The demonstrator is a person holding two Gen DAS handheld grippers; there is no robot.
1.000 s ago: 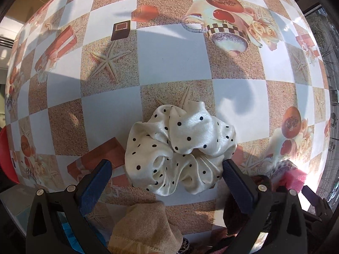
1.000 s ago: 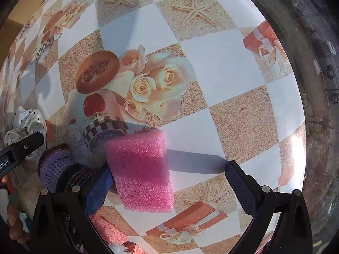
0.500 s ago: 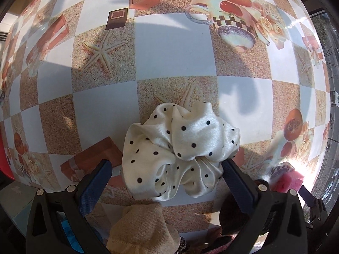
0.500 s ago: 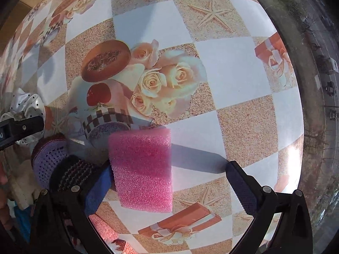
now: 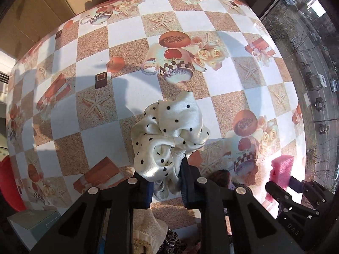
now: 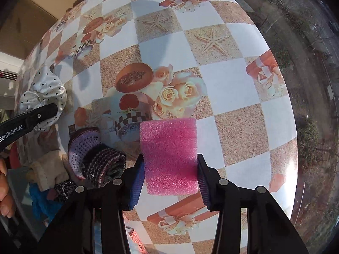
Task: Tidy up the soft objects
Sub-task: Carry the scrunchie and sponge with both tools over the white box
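A white satin scrunchie [image 5: 167,135] with black dots hangs bunched above the checkered tablecloth [image 5: 131,36], and my left gripper [image 5: 166,182] is shut on its lower folds. The right wrist view shows the same scrunchie [image 6: 44,89] at the far left, off the table. A pink foam sponge [image 6: 169,154] sits between the blue pads of my right gripper [image 6: 170,169]. Its jaws are closing, and both pads press the sponge's sides. The left wrist view catches the sponge [image 5: 282,167] at the lower right, raised in that gripper.
A pile of soft things lies at the near table edge: purple and dark knitted pieces [image 6: 99,158], a beige cloth [image 6: 50,169] and a blue cloth [image 6: 40,203]. A person's hand [image 6: 4,190] shows at left. A cardboard box [image 5: 42,10] stands beyond the table, with a window on the right.
Both grippers went from wide open to closed, the left on the scrunchie and the right on the sponge. Both have risen, lifting the objects, and the table looks farther away.
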